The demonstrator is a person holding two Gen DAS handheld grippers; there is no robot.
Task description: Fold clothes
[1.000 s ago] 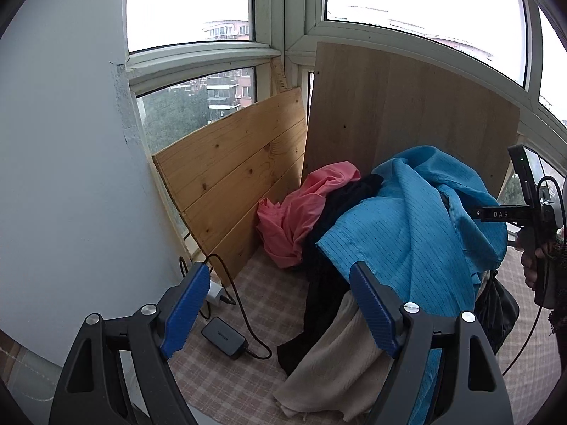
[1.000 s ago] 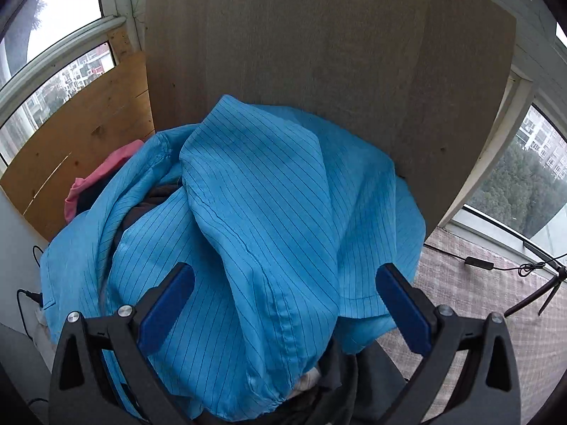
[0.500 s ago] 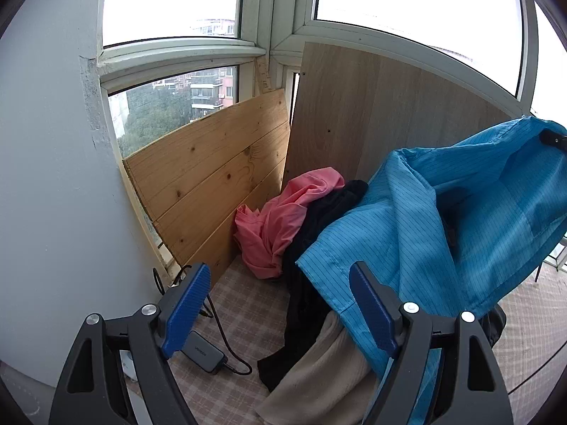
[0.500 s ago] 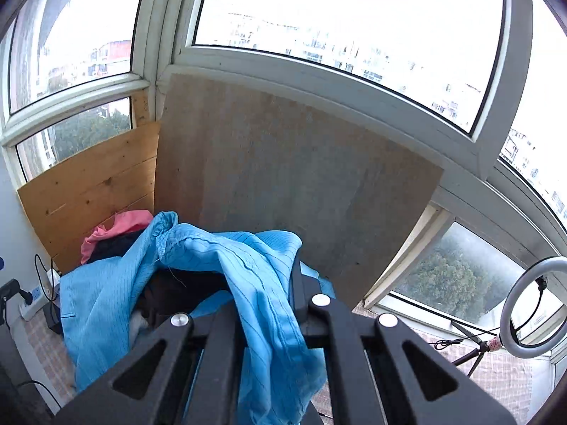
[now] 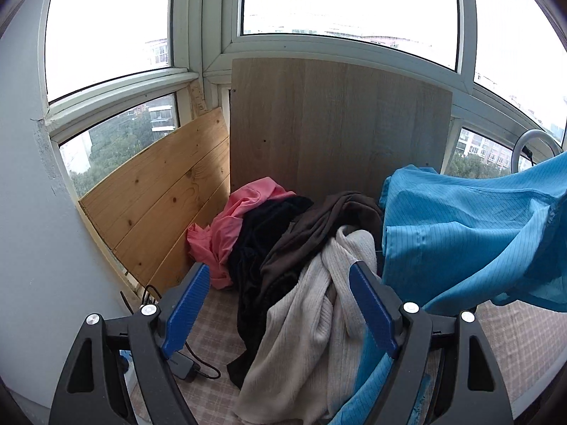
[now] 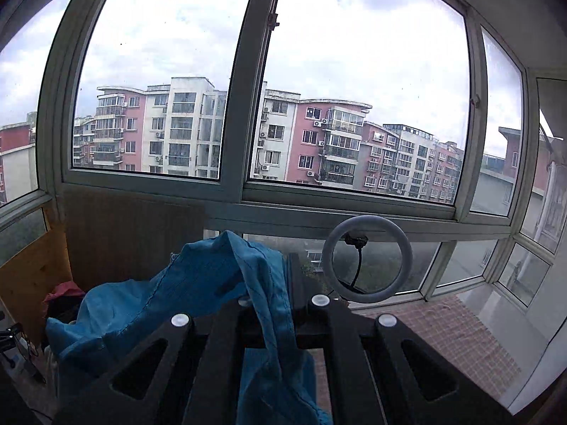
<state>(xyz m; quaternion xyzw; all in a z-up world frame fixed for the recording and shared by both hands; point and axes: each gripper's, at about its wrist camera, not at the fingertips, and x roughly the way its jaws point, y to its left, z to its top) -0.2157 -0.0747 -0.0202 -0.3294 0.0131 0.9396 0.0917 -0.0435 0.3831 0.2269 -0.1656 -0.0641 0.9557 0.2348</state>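
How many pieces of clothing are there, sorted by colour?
Blue pinstriped garment, held up by the shut right gripper: 1
Pink garment: 1
Black garment: 1
Dark brown garment: 1
Cream ribbed knit garment: 1
Total: 5 that can be told apart; more may be buried in the pile.

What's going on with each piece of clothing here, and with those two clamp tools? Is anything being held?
Blue garment: lifted off the pile, hanging stretched, pinched by the right gripper.
Right gripper: fingers shut on the blue garment.
Left gripper: fingers open, holding nothing.
Cream knit: crumpled, unfolded, draped down the pile's front.
Brown garment: crumpled on the pile.
Black garment: crumpled, trailing down.
Pink garment: bunched against the boards.
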